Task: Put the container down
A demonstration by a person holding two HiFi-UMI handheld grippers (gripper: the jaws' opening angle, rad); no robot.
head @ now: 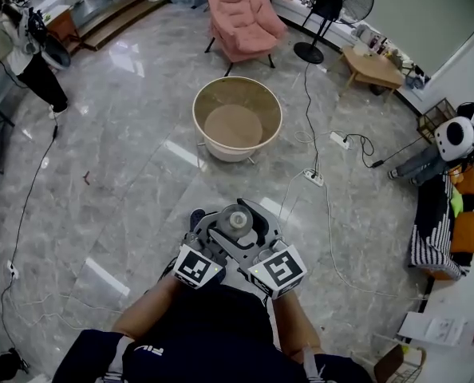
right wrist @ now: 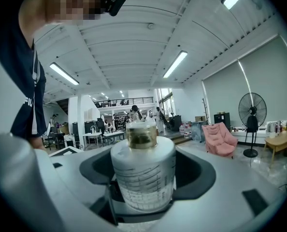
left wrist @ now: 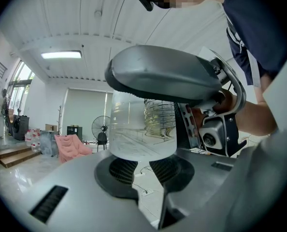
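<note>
I hold a clear plastic container (head: 237, 220) with a round cap close in front of my body, above the marble floor. Both grippers meet on it. The left gripper (head: 222, 235) comes from the left and the right gripper (head: 254, 235) from the right. In the left gripper view the clear container (left wrist: 141, 129) stands in the round cut-out of the left gripper (left wrist: 150, 180), with the right gripper (left wrist: 167, 76) wrapped round it above. In the right gripper view the labelled container (right wrist: 142, 175) sits clamped in the round recess of the right gripper (right wrist: 142, 199).
A round beige tub (head: 237, 118) stands on the floor ahead. Beyond it are a pink armchair (head: 241, 18), a standing fan (head: 339, 2) and a low wooden table (head: 373, 66). Cables with a power strip (head: 313, 178) cross the floor at right. A person (head: 21, 50) stands far left.
</note>
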